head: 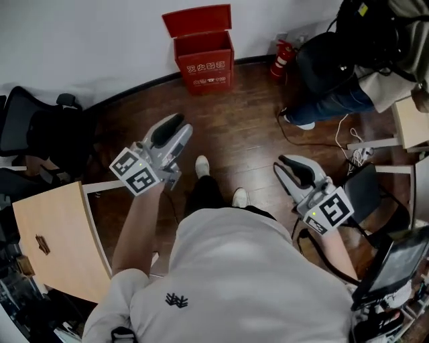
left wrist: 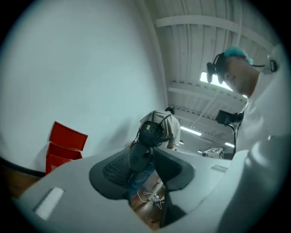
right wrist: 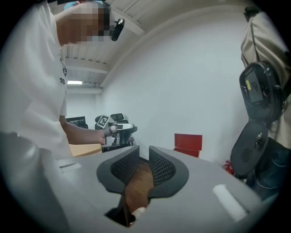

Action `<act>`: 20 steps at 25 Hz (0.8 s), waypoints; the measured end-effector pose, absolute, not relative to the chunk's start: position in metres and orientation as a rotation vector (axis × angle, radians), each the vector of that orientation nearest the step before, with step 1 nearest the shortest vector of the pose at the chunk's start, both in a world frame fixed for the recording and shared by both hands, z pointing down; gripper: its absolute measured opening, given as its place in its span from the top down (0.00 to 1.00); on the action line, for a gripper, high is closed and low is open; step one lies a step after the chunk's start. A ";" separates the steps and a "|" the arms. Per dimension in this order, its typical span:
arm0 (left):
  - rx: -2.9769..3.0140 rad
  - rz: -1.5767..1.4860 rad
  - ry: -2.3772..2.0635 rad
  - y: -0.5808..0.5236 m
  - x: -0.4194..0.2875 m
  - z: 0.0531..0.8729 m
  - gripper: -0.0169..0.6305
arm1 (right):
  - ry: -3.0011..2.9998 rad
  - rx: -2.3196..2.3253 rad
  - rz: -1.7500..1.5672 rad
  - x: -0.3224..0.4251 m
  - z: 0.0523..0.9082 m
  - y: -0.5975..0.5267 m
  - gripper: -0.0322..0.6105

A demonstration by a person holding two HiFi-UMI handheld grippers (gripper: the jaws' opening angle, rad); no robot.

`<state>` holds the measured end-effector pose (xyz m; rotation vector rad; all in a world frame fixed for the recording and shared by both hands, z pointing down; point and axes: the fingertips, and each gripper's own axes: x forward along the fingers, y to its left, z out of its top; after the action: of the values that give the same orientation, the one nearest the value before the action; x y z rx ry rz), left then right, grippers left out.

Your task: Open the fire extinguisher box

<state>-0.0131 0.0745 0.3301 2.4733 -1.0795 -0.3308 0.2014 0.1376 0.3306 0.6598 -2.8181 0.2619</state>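
Note:
The red fire extinguisher box [head: 204, 63] stands on the wood floor against the white wall, its lid [head: 198, 20] raised upright. It also shows small in the left gripper view, box [left wrist: 63, 145], and in the right gripper view, box [right wrist: 188, 144]. My left gripper [head: 175, 124] is held in the air well short of the box, jaws apart with nothing between them [left wrist: 144, 166]. My right gripper [head: 291, 164] hangs lower to the right, jaws a little apart and empty [right wrist: 143, 164]. Neither gripper touches the box.
A red fire extinguisher [head: 281, 59] stands by the wall right of the box. Another person [head: 335, 67] stands at the far right, with cables [head: 355, 151] on the floor nearby. A black chair [head: 40, 127] and a wooden table [head: 57, 241] are at my left.

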 end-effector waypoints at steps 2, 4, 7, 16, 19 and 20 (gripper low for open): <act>2.537 -0.279 -1.058 0.115 -0.004 0.312 0.74 | -2.832 0.640 0.244 0.193 0.321 0.156 0.84; 2.591 -0.251 -1.015 0.155 -0.001 0.298 0.74 | -2.841 0.638 0.214 0.179 0.313 0.175 0.85; 2.667 -0.206 -0.957 0.204 0.003 0.287 0.74 | -2.848 0.651 0.186 0.159 0.307 0.196 0.85; 2.788 -0.165 -0.874 0.315 -0.025 0.271 0.74 | -2.881 0.644 0.107 0.086 0.289 0.277 0.85; 2.800 -0.162 -0.874 0.338 -0.045 0.274 0.74 | -2.887 0.652 0.096 0.063 0.289 0.299 0.85; 2.804 -0.160 -0.874 0.344 -0.049 0.276 0.74 | -2.885 0.653 0.096 0.058 0.291 0.307 0.85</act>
<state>-0.0493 0.3445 0.2760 2.8044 -0.8737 -0.1602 0.0578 0.3069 0.2905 0.6529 -2.8845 0.0963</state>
